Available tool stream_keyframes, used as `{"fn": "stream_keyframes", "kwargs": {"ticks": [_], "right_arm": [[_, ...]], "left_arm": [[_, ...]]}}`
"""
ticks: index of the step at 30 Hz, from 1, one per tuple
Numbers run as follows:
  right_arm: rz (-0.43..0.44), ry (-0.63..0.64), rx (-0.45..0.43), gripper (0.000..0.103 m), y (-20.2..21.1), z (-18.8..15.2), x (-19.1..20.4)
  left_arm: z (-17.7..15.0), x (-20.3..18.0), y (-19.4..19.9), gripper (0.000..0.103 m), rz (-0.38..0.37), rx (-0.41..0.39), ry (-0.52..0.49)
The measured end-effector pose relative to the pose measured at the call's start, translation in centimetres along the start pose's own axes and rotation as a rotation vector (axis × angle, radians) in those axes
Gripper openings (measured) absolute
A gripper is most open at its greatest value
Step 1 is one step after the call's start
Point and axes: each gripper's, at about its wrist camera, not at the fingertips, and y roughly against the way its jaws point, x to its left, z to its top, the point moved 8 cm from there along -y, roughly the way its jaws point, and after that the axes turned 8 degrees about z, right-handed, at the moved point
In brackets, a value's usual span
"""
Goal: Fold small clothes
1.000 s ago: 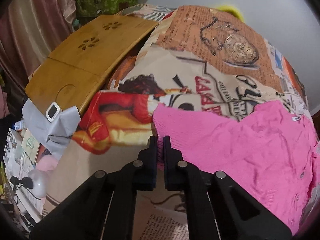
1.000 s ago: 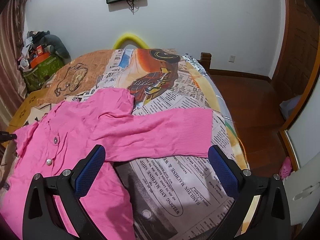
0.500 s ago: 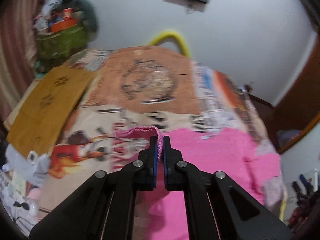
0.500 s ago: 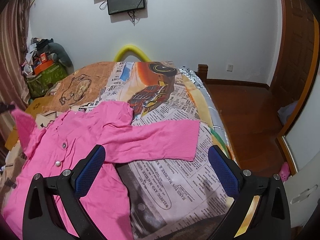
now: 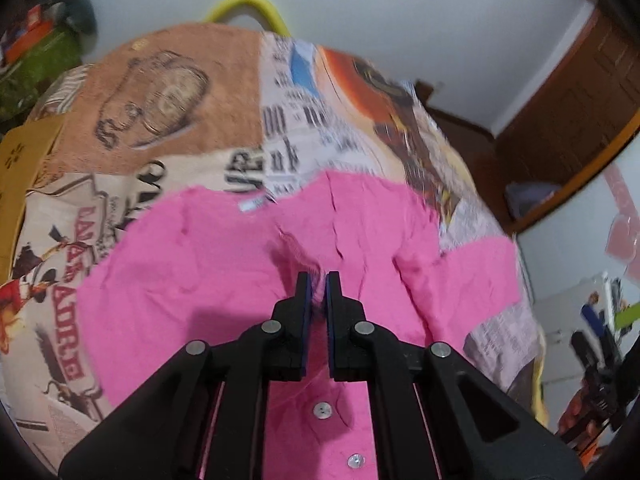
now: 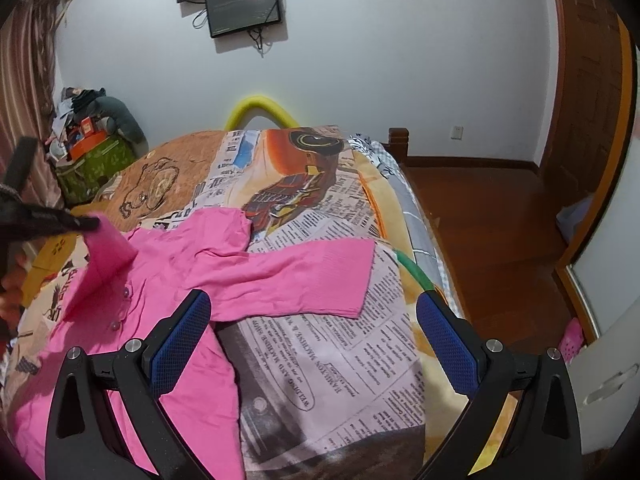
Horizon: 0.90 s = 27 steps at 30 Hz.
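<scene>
A pink buttoned cardigan [image 6: 192,272] lies spread on the bed; it also shows in the left wrist view [image 5: 192,264]. My left gripper [image 5: 316,280] is shut on the cuff of its left sleeve [image 6: 106,252] and holds it lifted above the cardigan's chest. That gripper appears at the left edge of the right wrist view [image 6: 90,223]. The other sleeve [image 6: 320,276] lies flat across the bed to the right. My right gripper [image 6: 312,316] is open and empty, hovering above that sleeve.
The bed has a newspaper-print cover [image 6: 344,360]. A wooden lap tray [image 5: 16,160] lies at the bed's left side. Clutter and a green bag [image 6: 96,160] stand in the far left corner. The wooden floor [image 6: 488,216] lies to the right.
My left gripper lifted the sleeve cuff off the bed's left side and carried it right, over the cardigan's body. My right gripper rose slightly and stayed open.
</scene>
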Motion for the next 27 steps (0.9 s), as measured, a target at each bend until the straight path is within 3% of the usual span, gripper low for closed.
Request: {"fn": "stream_keyframes", "kwargs": {"ticks": [5, 10, 15, 21, 27], "right_arm": [[-0.013, -0.006, 0.020, 0.102, -0.6, -0.5, -0.7], [-0.024, -0.009, 0.035, 0.102, -0.9, -0.9, -1.1], [-0.047, -0.012, 0.043, 0.102, -1.0, -1.0, -2.1], [-0.070, -0.013, 0.044, 0.102, -0.9, -0.5, -3.3], [-0.075, -0.015, 0.069, 0.101, -2.6, 0.1, -4.7]], "left_arm": [[-0.8, -1.6, -1.2, 0.018, 0.027, 0.029, -0.080], [-0.7, -1.5, 0.8, 0.039, -0.001, -0.023, -0.100], [0.4, -1.9, 2.7, 0.040, -0.027, -0.062, -0.093], [0.7, -0.2, 3.4, 0.049, 0.064, -0.104, -0.097], [-1.3, 6.3, 2.4, 0.060, 0.198, -0.085, -0.055]]}}
